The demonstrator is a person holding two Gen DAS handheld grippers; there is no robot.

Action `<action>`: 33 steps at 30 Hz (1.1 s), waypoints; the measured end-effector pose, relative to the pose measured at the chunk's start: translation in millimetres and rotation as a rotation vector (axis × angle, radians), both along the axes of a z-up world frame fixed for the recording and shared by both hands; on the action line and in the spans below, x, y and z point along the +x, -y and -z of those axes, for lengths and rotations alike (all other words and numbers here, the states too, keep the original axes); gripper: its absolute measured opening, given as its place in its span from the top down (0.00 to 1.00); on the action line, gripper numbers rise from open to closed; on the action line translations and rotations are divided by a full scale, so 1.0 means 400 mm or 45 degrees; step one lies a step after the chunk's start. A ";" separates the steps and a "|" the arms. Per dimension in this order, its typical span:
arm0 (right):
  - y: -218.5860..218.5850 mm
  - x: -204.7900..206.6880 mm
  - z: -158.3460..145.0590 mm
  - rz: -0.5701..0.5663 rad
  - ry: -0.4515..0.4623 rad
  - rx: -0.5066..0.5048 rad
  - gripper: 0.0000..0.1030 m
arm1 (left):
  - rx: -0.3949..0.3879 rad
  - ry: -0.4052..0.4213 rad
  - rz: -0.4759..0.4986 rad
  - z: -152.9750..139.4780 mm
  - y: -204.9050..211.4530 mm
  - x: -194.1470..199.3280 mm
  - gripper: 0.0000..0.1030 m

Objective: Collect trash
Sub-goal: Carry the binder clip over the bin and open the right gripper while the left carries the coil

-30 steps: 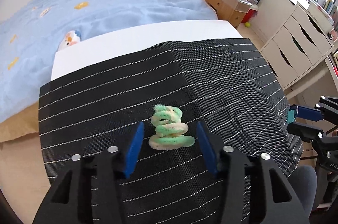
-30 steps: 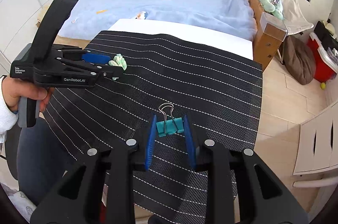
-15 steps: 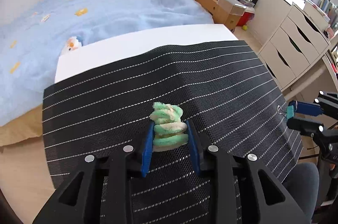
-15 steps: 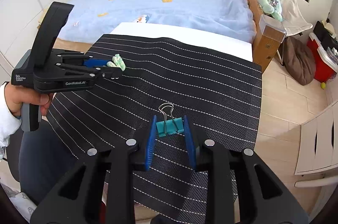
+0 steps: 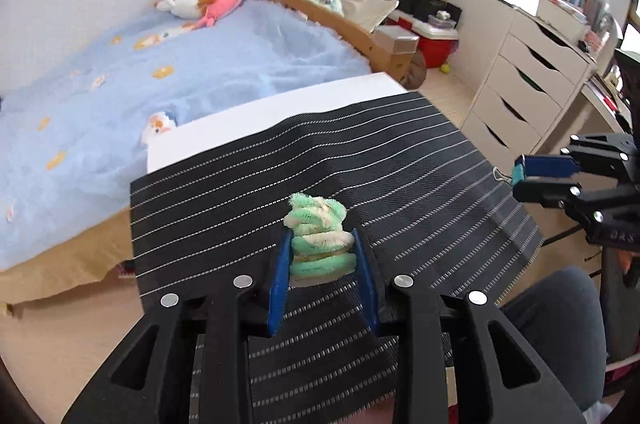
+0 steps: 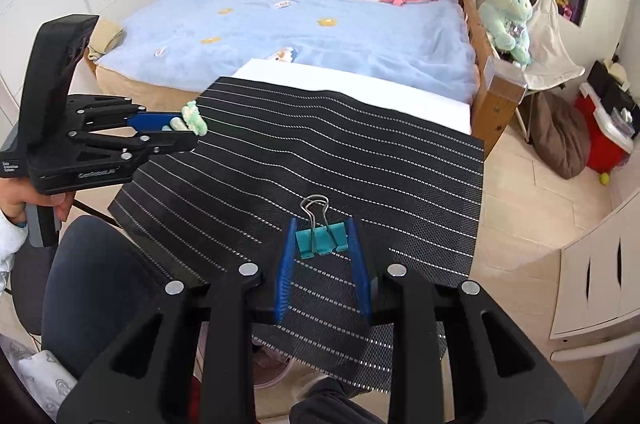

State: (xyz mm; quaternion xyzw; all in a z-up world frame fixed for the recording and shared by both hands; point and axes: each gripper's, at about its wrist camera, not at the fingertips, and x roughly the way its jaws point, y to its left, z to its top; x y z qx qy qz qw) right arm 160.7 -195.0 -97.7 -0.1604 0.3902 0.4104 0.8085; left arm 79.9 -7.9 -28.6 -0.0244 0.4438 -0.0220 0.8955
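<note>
Both hand-held grippers have lifted clear of the black pinstriped mesh mat since the earlier frames; more bed, floor and room now show around its edges in both wrist views. We note the mat lies over a white board beside the blue-quilted bed, and nothing loose is left on the part of it we can see.

Left gripper: a second ago its blue pads stood wide on either side of the fuzzy green-and-cream coiled pipe cleaner, which sat on the mat. The jaws have since closed, and the pads now press the coil from both sides. From the right wrist view we see the coil at the fingertips, in the air over the mat's near-left edge, not resting on it.

Right gripper: clamped on the teal binder clip with wire handles, no change in its hold across the frames. The clip rides above the mat, handles pointing away from the camera.

Our reading: both pieces of trash are picked and airborne, so the grasping step looks done. What remains is carrying them to a bin; we see none in either view. The soft coil is squeezed only at its lower loops, so it may slip if swung hard.
</note>
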 end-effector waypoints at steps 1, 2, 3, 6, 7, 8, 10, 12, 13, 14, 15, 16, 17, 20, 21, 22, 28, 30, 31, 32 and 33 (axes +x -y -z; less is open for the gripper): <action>0.006 -0.011 -0.008 -0.004 0.009 0.008 0.75 | -0.003 0.018 0.005 -0.013 0.004 -0.017 0.71; 0.010 -0.018 -0.013 -0.007 0.015 0.011 0.75 | -0.009 0.029 0.008 -0.021 0.008 -0.026 0.71; 0.014 -0.029 -0.019 -0.010 0.025 0.013 0.75 | -0.011 0.039 0.012 -0.028 0.012 -0.036 0.71; 0.027 -0.064 -0.041 -0.021 0.048 0.031 0.75 | -0.008 0.072 0.035 -0.054 0.031 -0.074 0.71; 0.032 -0.074 -0.046 -0.024 0.053 0.036 0.75 | -0.008 0.080 0.044 -0.061 0.039 -0.089 0.71; 0.036 -0.086 -0.052 -0.026 0.056 0.044 0.75 | -0.003 0.084 0.049 -0.062 0.041 -0.099 0.71; 0.044 -0.111 -0.060 -0.036 0.062 0.055 0.75 | 0.004 0.093 0.058 -0.065 0.050 -0.120 0.71; 0.051 -0.141 -0.070 -0.053 0.068 0.066 0.75 | -0.006 0.103 0.060 -0.072 0.059 -0.146 0.71; 0.055 -0.152 -0.073 -0.058 0.070 0.070 0.75 | -0.007 0.110 0.061 -0.075 0.063 -0.163 0.71; 0.062 -0.171 -0.078 -0.068 0.074 0.077 0.75 | -0.005 0.114 0.062 -0.078 0.065 -0.171 0.71; 0.066 -0.184 -0.081 -0.075 0.076 0.080 0.75 | -0.007 0.118 0.062 -0.080 0.069 -0.184 0.71; 0.069 -0.192 -0.082 -0.081 0.078 0.081 0.75 | -0.010 0.120 0.063 -0.081 0.071 -0.194 0.71; 0.075 -0.210 -0.086 -0.093 0.080 0.082 0.75 | -0.012 0.121 0.064 -0.082 0.074 -0.207 0.71; 0.089 -0.243 -0.090 -0.111 0.074 0.098 0.75 | -0.014 0.119 0.075 -0.085 0.085 -0.240 0.71; 0.093 -0.256 -0.091 -0.116 0.071 0.102 0.75 | -0.015 0.119 0.075 -0.085 0.088 -0.250 0.71; 0.096 -0.265 -0.092 -0.121 0.068 0.105 0.75 | -0.026 0.122 0.074 -0.088 0.090 -0.263 0.71; 0.105 -0.328 -0.089 -0.168 0.049 0.106 0.75 | -0.052 0.127 0.077 -0.090 0.106 -0.324 0.71; 0.102 -0.346 -0.081 -0.185 0.032 0.108 0.75 | -0.054 0.127 0.075 -0.090 0.106 -0.339 0.71; 0.101 -0.353 -0.077 -0.192 0.025 0.108 0.75 | -0.055 0.127 0.074 -0.089 0.105 -0.348 0.71; 0.098 -0.362 -0.070 -0.202 0.014 0.106 0.75 | -0.050 0.127 0.073 -0.089 0.104 -0.356 0.71; 0.096 -0.368 -0.067 -0.210 0.008 0.105 0.75 | -0.046 0.126 0.073 -0.090 0.103 -0.363 0.71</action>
